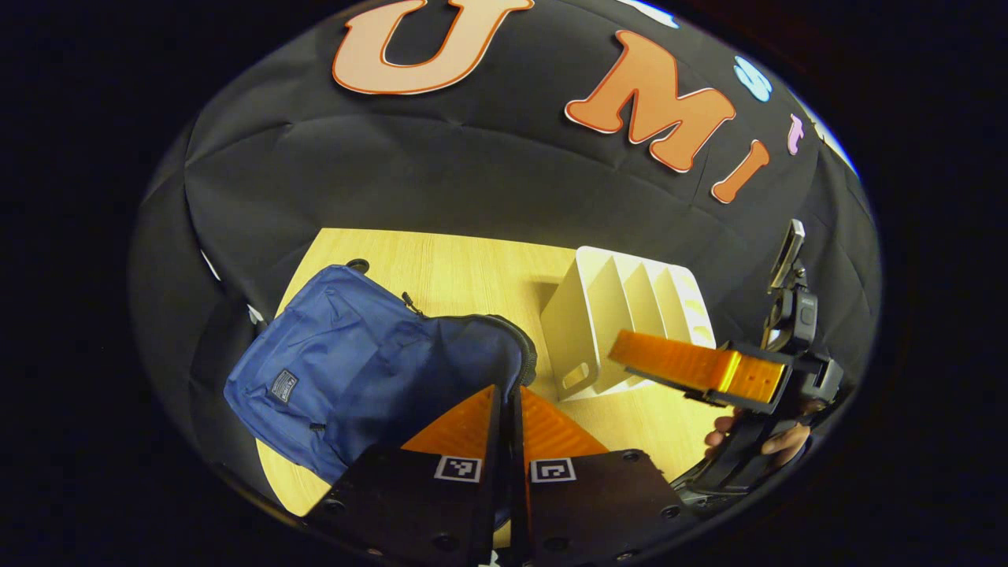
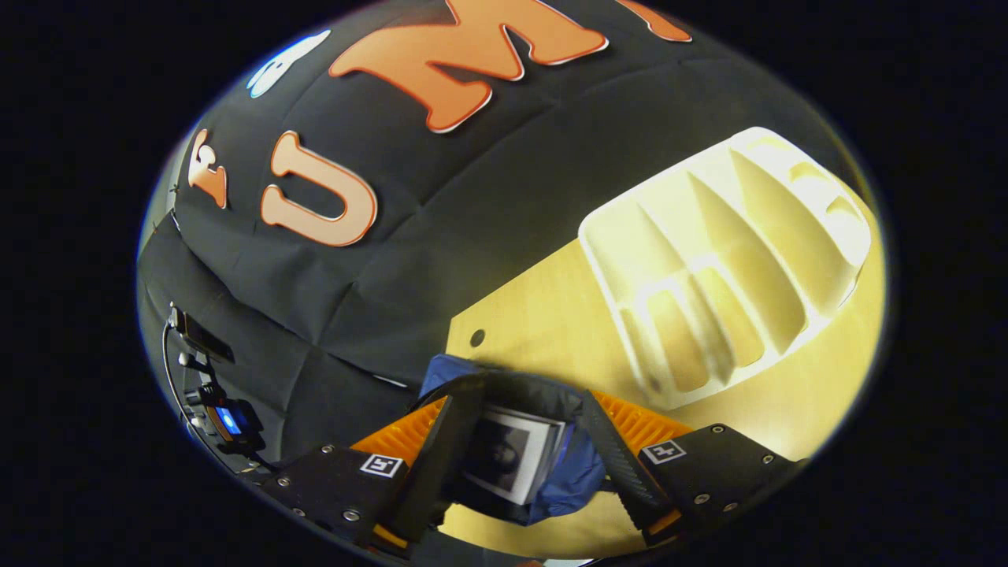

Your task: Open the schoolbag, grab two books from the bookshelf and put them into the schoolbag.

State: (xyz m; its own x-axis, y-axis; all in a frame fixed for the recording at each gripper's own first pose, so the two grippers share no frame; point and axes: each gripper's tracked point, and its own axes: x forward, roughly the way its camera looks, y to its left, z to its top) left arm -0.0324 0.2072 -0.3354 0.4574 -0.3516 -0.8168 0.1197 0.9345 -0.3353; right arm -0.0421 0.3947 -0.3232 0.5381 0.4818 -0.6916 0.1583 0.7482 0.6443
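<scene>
Here, books (image 2: 508,461) inside schoolbag (image 1: 346,370) mouth.

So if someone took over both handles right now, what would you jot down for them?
Left gripper: fingers shut, at the rim of the schoolbag's mouth; whether they pinch fabric is unclear.
Right gripper: fingers open, just above the bag's mouth.
Bag lies open on the table, beside the white bookshelf, whose slots look empty.
A book sits inside the bag; a second one can't be told apart.
Left to do: check both books are in, then pull back.
</scene>
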